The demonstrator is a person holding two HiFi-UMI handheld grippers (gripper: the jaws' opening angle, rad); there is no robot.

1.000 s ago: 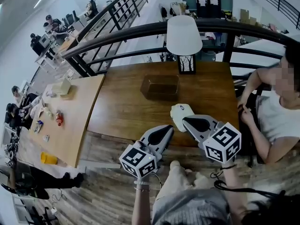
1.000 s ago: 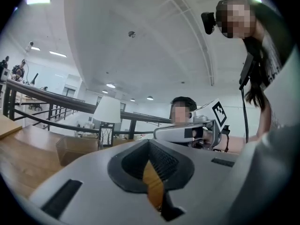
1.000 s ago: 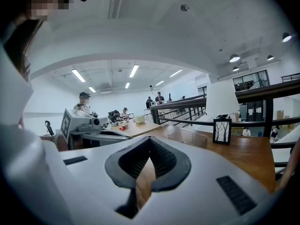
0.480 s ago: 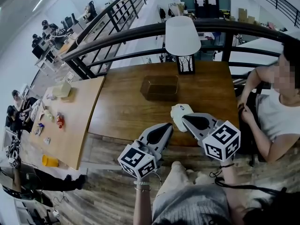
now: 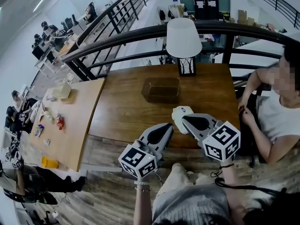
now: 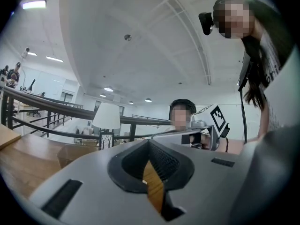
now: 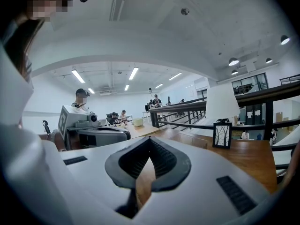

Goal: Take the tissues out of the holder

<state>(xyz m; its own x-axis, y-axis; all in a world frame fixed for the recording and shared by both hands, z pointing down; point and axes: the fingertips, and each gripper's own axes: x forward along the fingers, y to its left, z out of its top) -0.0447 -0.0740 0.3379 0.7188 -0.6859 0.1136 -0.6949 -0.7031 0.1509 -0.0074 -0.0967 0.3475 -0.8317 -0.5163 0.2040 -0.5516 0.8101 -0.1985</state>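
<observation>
Holder on table; left gripper, right gripper closed, empty.

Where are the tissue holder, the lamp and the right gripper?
tissue holder (image 5: 161,89), head view, its top.
lamp (image 5: 183,35), head view, its white shade.
right gripper (image 5: 185,120), head view, between its fingertips.

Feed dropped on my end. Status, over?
Left gripper, right gripper shut, empty, at near edge of table. Holder mid-table, no tissue showing. White lump beside right gripper's tip, lamp behind holder; nothing between.
</observation>
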